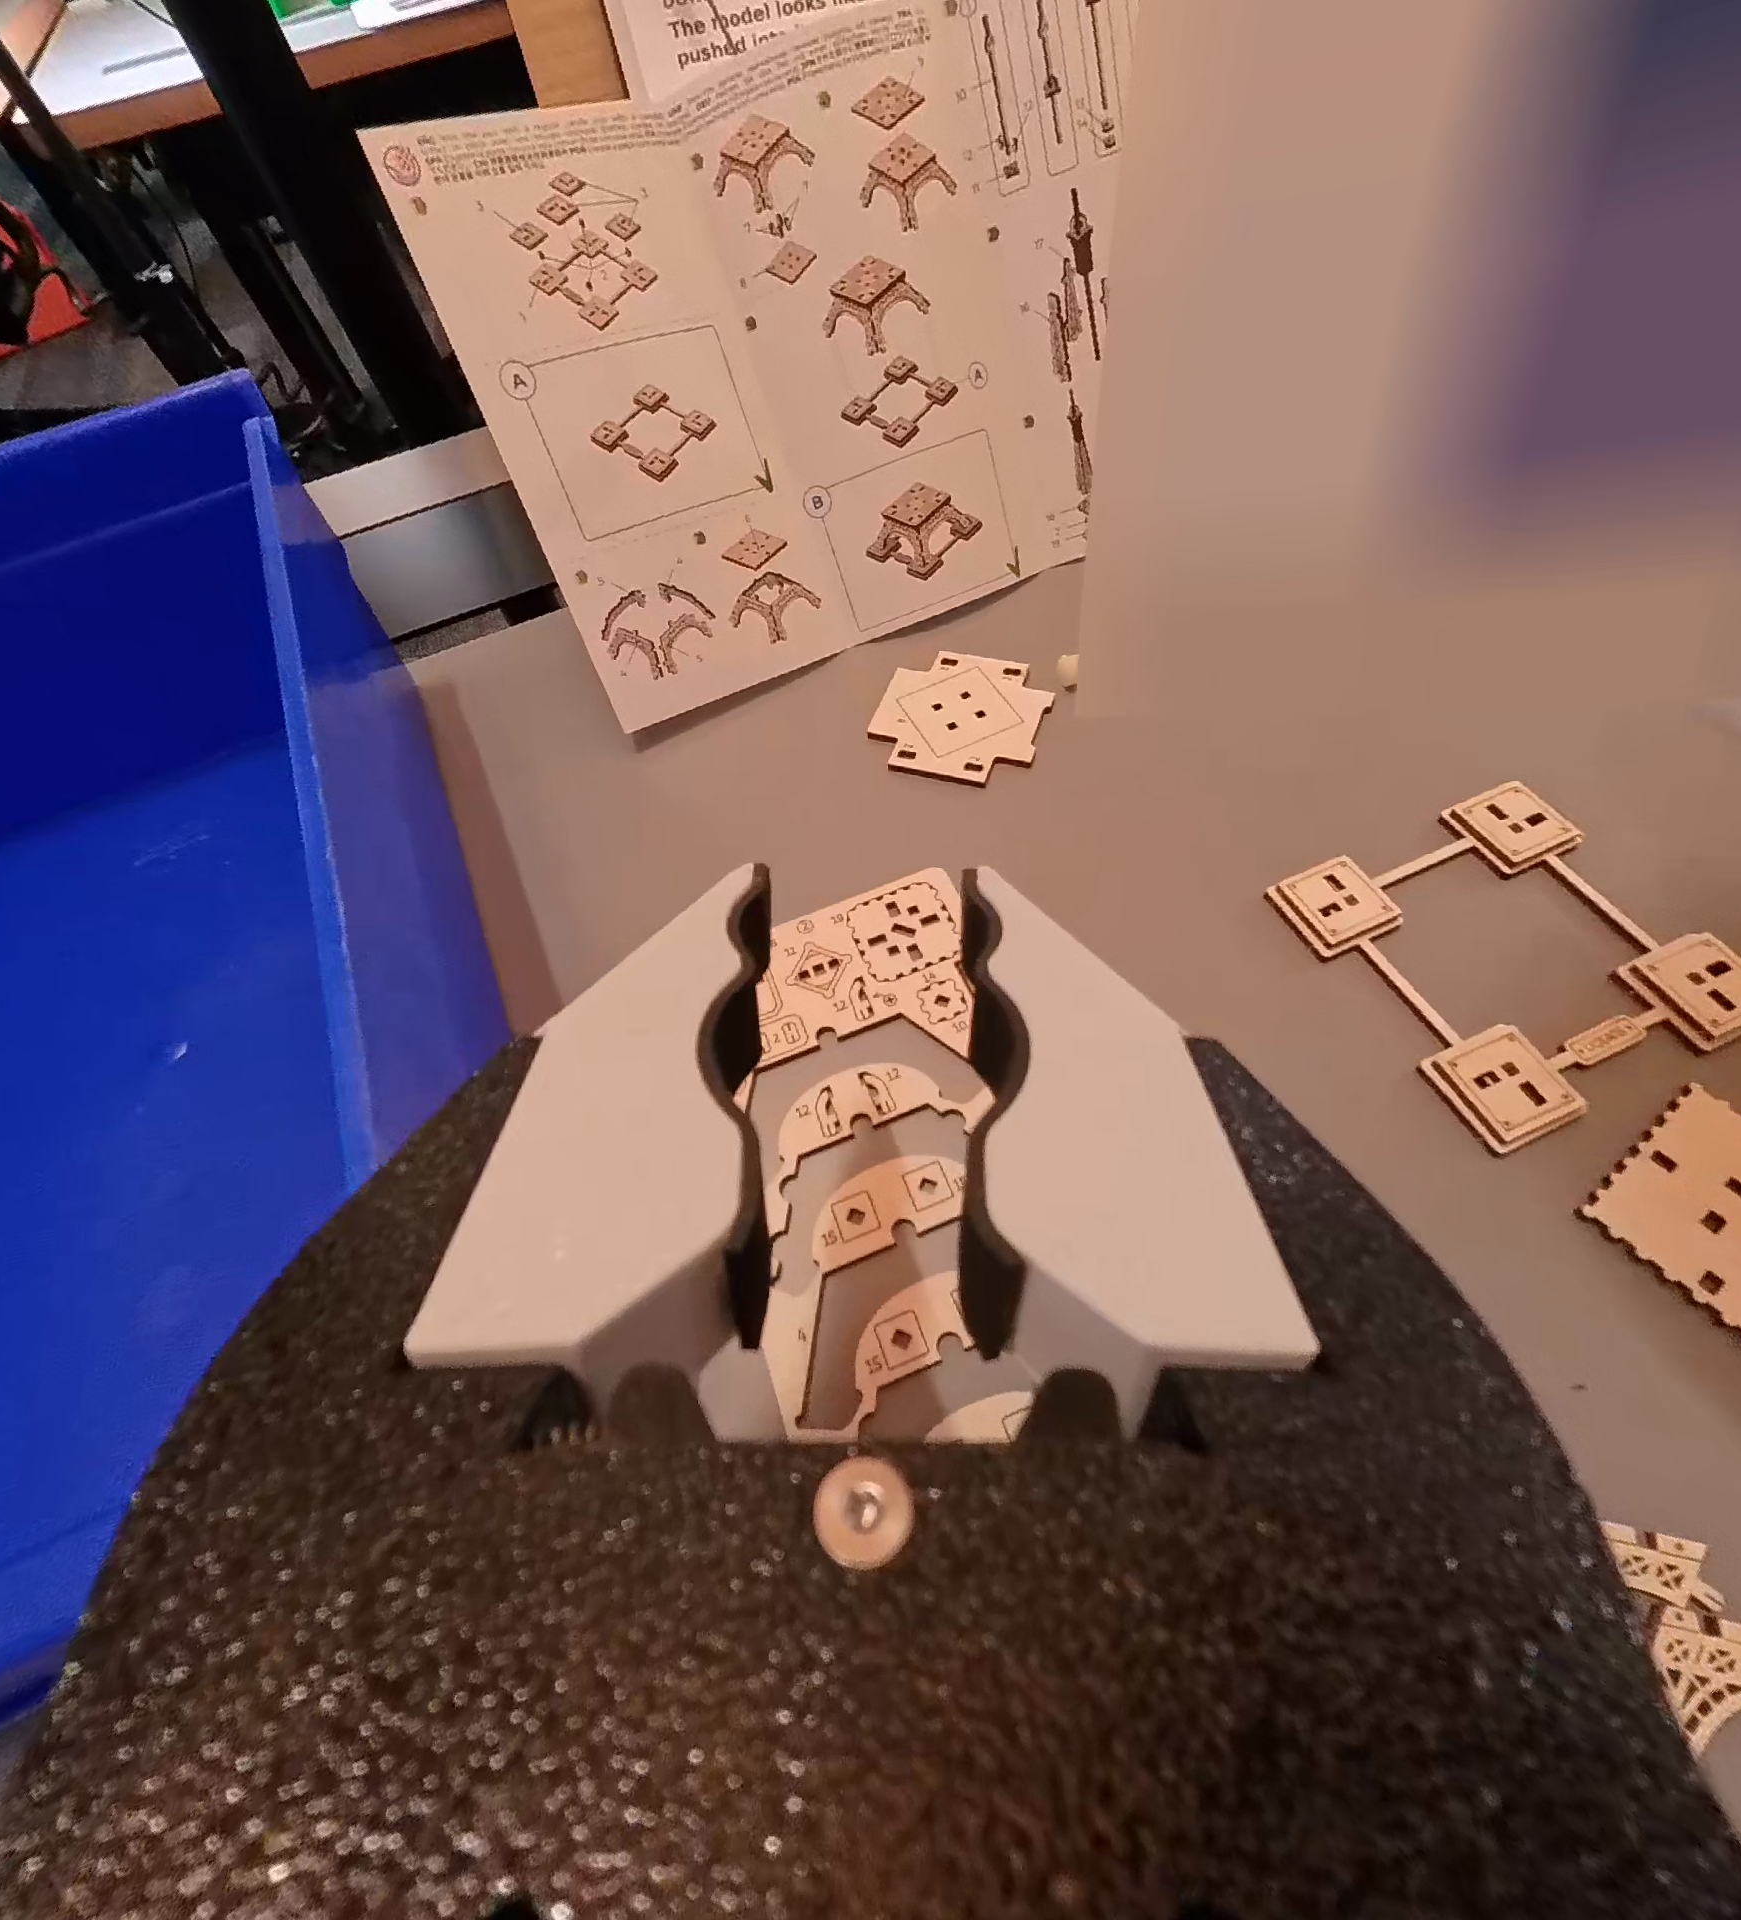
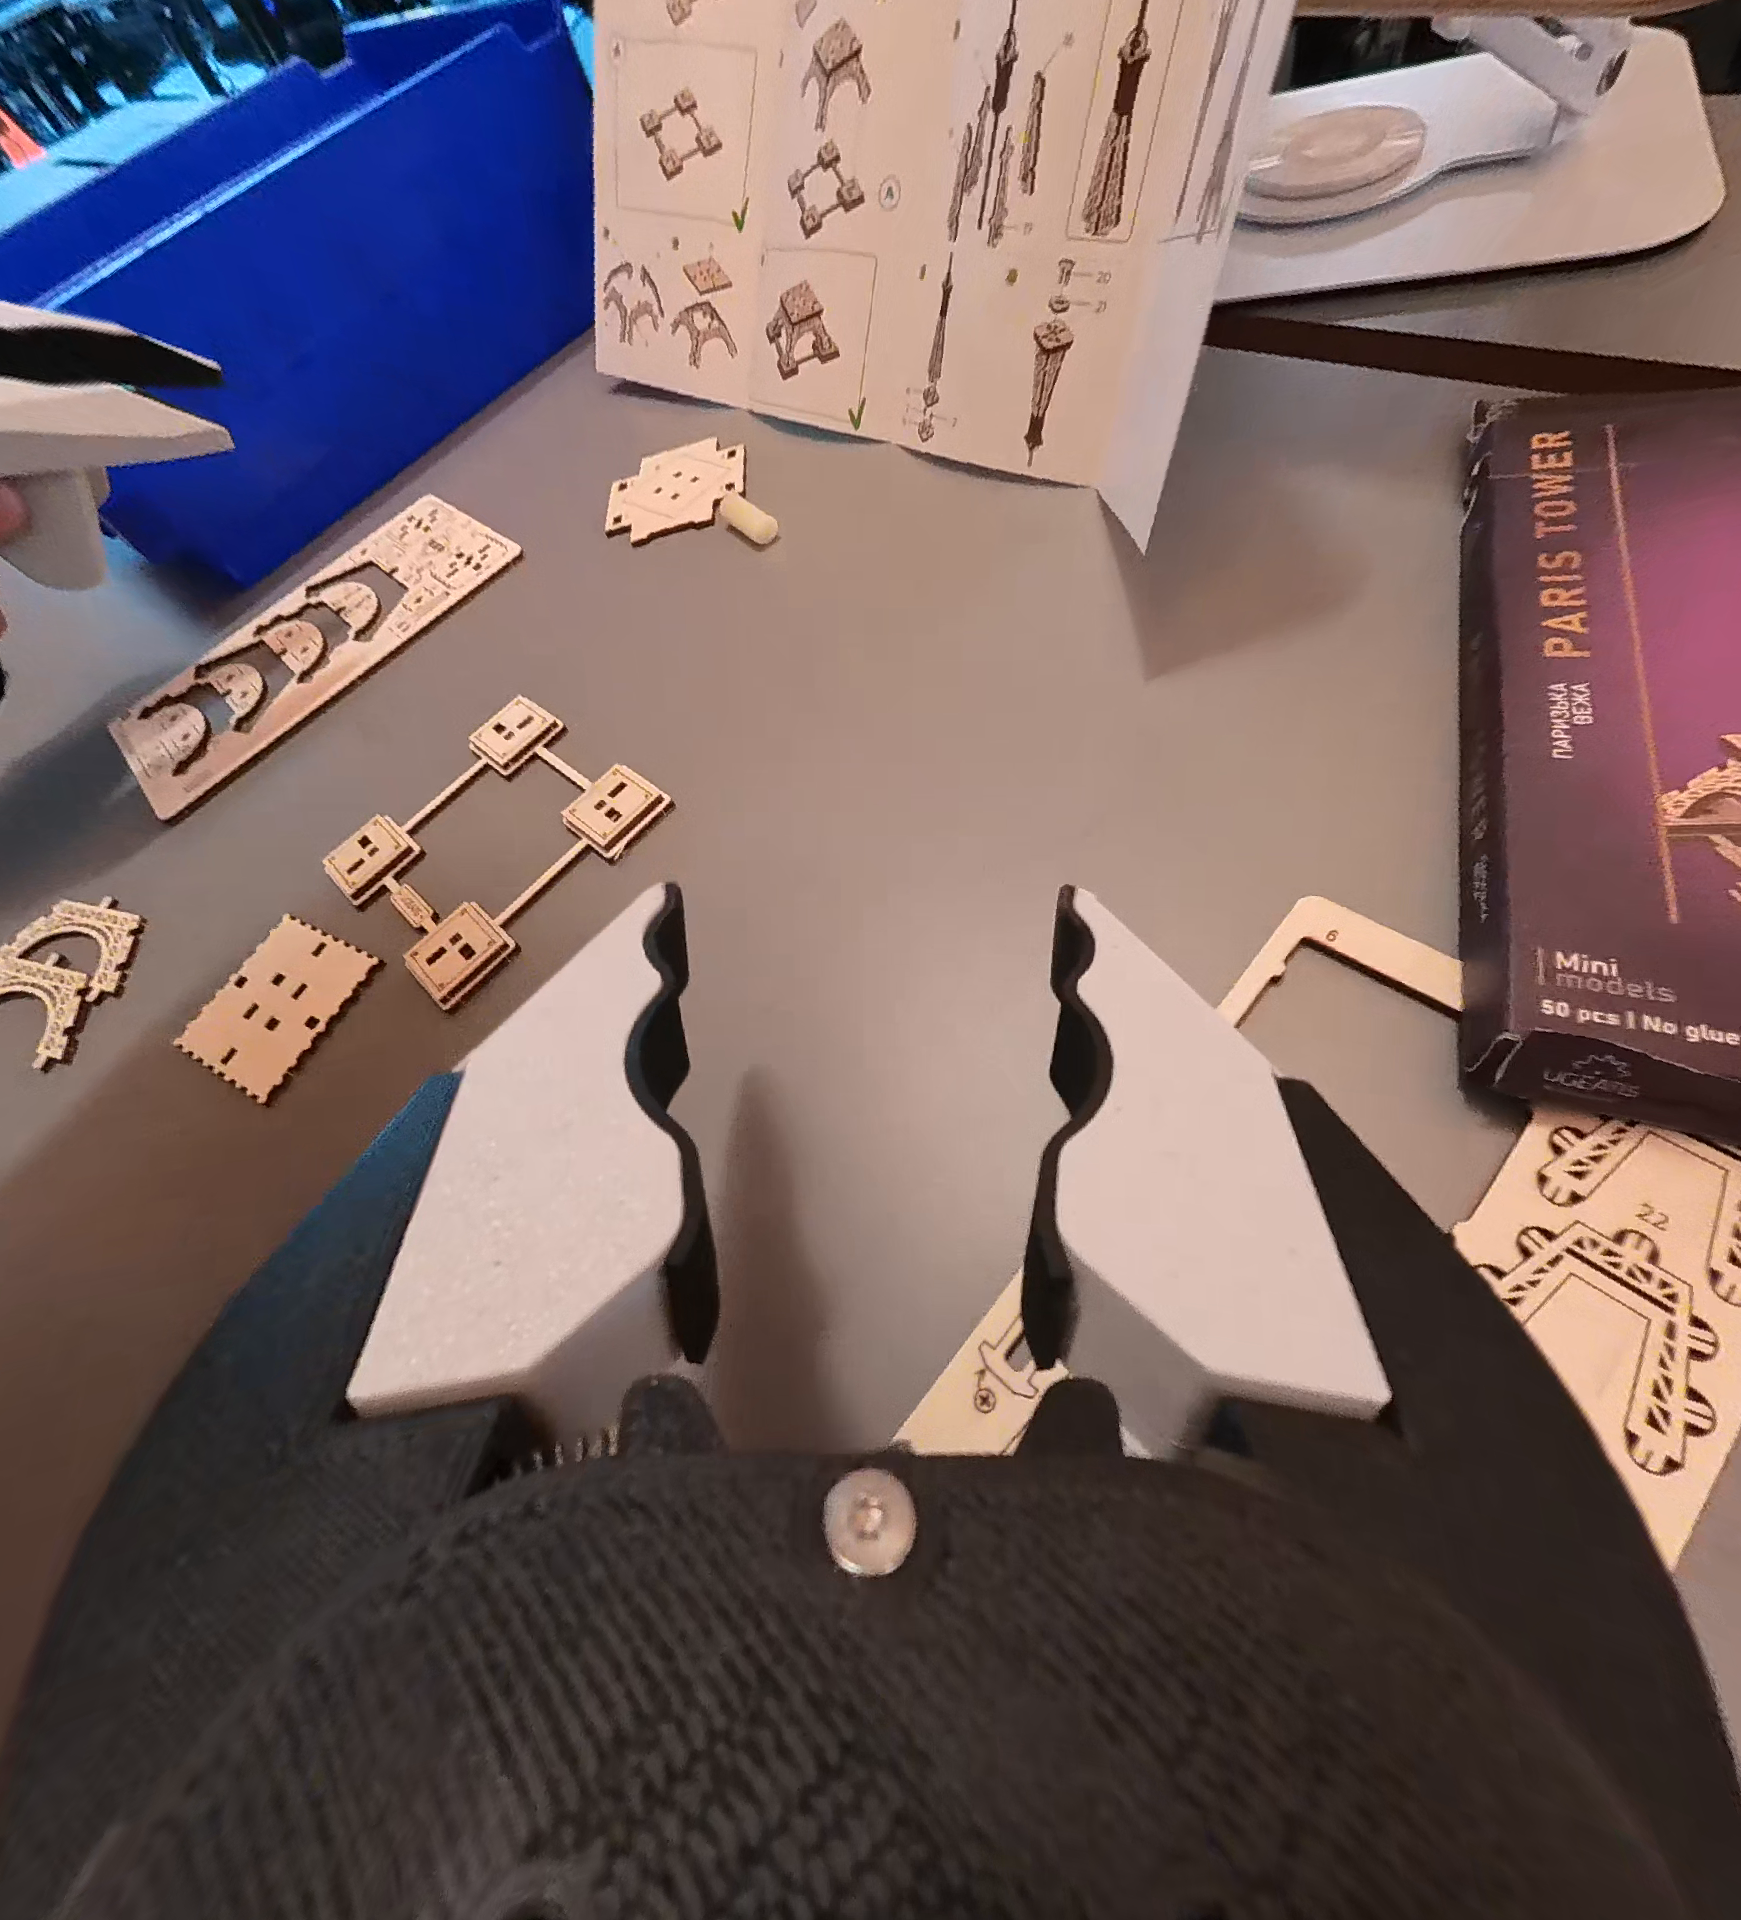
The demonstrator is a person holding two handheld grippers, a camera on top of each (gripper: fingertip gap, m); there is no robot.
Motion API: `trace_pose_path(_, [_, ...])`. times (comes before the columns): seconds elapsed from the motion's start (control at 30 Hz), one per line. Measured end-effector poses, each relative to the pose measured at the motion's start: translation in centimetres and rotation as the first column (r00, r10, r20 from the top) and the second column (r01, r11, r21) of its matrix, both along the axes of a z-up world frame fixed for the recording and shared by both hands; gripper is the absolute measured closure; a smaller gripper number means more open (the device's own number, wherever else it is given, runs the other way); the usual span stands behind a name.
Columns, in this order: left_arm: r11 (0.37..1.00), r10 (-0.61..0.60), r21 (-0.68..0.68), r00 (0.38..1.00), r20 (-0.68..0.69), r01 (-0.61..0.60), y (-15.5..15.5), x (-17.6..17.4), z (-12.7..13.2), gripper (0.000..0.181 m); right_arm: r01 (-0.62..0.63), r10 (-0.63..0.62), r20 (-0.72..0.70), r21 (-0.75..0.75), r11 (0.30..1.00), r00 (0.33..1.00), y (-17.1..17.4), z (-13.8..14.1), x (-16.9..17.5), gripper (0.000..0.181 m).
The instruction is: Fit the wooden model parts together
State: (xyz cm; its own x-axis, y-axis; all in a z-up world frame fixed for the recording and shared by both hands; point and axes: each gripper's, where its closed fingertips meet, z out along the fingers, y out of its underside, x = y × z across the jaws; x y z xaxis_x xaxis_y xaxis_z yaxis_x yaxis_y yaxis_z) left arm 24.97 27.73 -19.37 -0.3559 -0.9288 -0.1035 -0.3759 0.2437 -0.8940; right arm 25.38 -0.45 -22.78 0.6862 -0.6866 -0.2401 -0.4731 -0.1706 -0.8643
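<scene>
My left gripper (image 1: 866, 878) is open and empty. It hovers over a wooden parts sheet (image 1: 850, 1153) that lies flat on the grey table. It also shows at the far left of the right wrist view (image 2: 206, 407), above the same sheet (image 2: 315, 655). My right gripper (image 2: 868, 896) is wide open and empty over bare table. Loose parts lie to its left: a square base frame with four corner pads (image 2: 497, 862), a rectangular plate with slots (image 2: 274, 1023) and lattice arch pieces (image 2: 40, 977). A cross-shaped plate (image 2: 674, 494) with a small cream peg (image 2: 752, 516) lies farther back.
A blue bin (image 1: 118, 831) stands at the left edge. A folded instruction sheet (image 2: 897, 208) stands upright at the back. The purple model box (image 2: 1645, 748) lies at the right on more wooden sheets (image 2: 1624, 1299). A white stand (image 2: 1468, 156) sits behind. To the cross-shaped plate (image 2: 674, 494): left tips about 15 cm, right tips about 25 cm. Look for it in the left wrist view (image 1: 976, 713) too.
</scene>
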Motion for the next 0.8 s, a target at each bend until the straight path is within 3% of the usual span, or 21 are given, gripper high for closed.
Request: trace_pose_path(0.8, [0.999,-0.043,0.026,0.999,0.006,0.043,-0.96,-0.21,-0.03,0.150,-0.033,0.034,0.017,-0.079,0.996,0.999,0.64,-0.66,-0.42,0.111])
